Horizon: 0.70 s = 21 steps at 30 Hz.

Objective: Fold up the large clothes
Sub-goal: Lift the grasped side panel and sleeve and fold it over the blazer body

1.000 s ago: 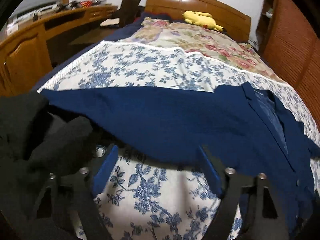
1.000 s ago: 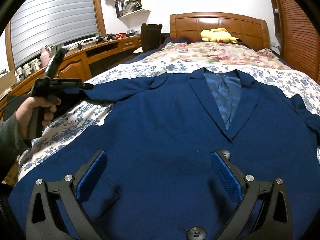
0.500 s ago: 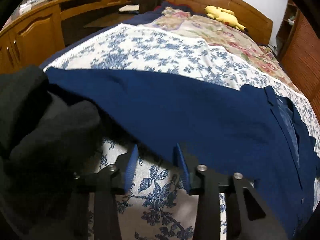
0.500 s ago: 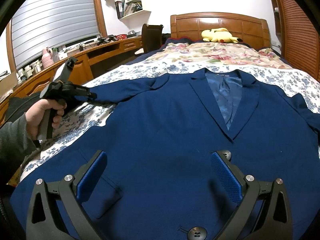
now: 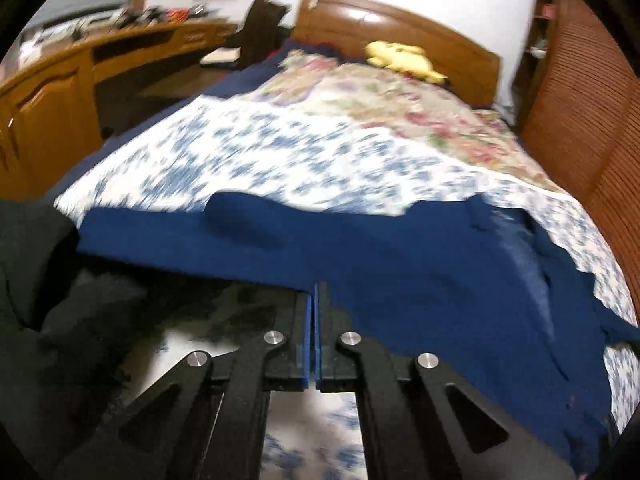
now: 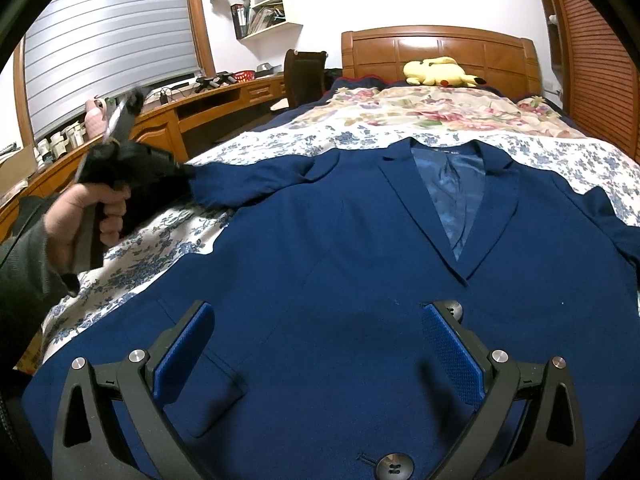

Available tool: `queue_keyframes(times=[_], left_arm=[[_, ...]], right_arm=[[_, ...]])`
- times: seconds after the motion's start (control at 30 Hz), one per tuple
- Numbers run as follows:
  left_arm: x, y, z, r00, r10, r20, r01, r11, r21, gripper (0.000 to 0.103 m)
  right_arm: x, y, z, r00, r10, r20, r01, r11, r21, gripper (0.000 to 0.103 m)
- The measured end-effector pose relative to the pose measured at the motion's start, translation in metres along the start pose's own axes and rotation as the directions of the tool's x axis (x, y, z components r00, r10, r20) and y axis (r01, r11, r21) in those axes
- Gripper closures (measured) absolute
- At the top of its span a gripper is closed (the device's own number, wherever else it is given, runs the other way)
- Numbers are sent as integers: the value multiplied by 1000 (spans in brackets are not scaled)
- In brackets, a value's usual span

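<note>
Now the navy jacket [image 6: 340, 264] lies face up across the floral bedspread [image 6: 280, 144], filling the centre and lower half of the right wrist frame, its collar and lining toward the wooden headboard [image 6: 440, 52] at the top; a dark button [image 6: 394, 469] shows at the bottom edge. At the middle left, a person's hand [image 6: 86, 220] grips the left gripper [image 5: 315, 296], which meets the end of the jacket's sleeve [image 6: 240, 184]. From the left wrist view its blue pads are pressed together at lower centre, having just closed — they appear to pinch the sleeve's lower edge, though blur smears that frame; the sleeve runs across the middle of it. The right gripper [image 6: 316, 348] hangs over the jacket's front at the bottom of its own view, fingers [image 6: 448, 354] spread wide with only cloth beneath them — nothing pinched. A yellow plush toy [image 6: 438, 72] rests at the headboard, upper right of centre; a dark garment [image 5: 48, 300] bunches at the lower left of the left wrist frame.
</note>
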<state>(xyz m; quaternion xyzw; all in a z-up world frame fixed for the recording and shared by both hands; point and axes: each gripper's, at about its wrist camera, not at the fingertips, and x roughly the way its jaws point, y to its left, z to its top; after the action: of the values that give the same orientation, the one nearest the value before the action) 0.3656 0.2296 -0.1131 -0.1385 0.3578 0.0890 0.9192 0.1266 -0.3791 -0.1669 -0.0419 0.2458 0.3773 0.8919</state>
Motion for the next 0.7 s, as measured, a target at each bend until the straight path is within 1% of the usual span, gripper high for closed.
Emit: queue_keyframes(times=[0.1,0.17,0.2,0.27,0.37,0.5,0.57,0.6,0.63,0.67,0.7], left_arm=[[-19,-33,1,997,-83,8,82,995,53,102],[-33,-61,-2,985,-170,2,169,980,104,102],[-39,-72,-4,980,-201,-5,200,973,119,102],[-49,-91,-7,971,-239,-10,238,958,160,102],[-59,-106,-13,971,-238,-6,233,946,225,102],[-64,-108,-19,982,-189,2,181,945,272,102],[-64,-97,-20,985,-171,5,163,948,271,94],[-64,-94,-21,985,-170,8,161,949,270,83],[-66,-89,-22,985,-170,13,160,950,267,78],[-67,-84,-21,986,-168,16,158,951,266,77],[-67,-82,-22,986,-166,17,155,951,268,72]], right_arm=[[0,-1,0,1000,2,1,-2,1000,6,0],[0,0,0,1000,2,3,-2,1000,6,0],[-1,0,0,1000,1,4,-1,1000,6,0],[0,0,0,1000,0,6,0,1000,6,0],[0,1,-1,1000,0,7,0,1000,6,0],[-1,1,-1,1000,1,7,-1,1000,6,0],[0,1,-1,1000,0,7,0,1000,6,0],[0,1,-1,1000,0,8,0,1000,6,0],[0,1,-1,1000,0,8,0,1000,6,0],[0,1,-1,1000,0,8,0,1000,6,0],[0,1,-1,1000,0,8,0,1000,6,0]])
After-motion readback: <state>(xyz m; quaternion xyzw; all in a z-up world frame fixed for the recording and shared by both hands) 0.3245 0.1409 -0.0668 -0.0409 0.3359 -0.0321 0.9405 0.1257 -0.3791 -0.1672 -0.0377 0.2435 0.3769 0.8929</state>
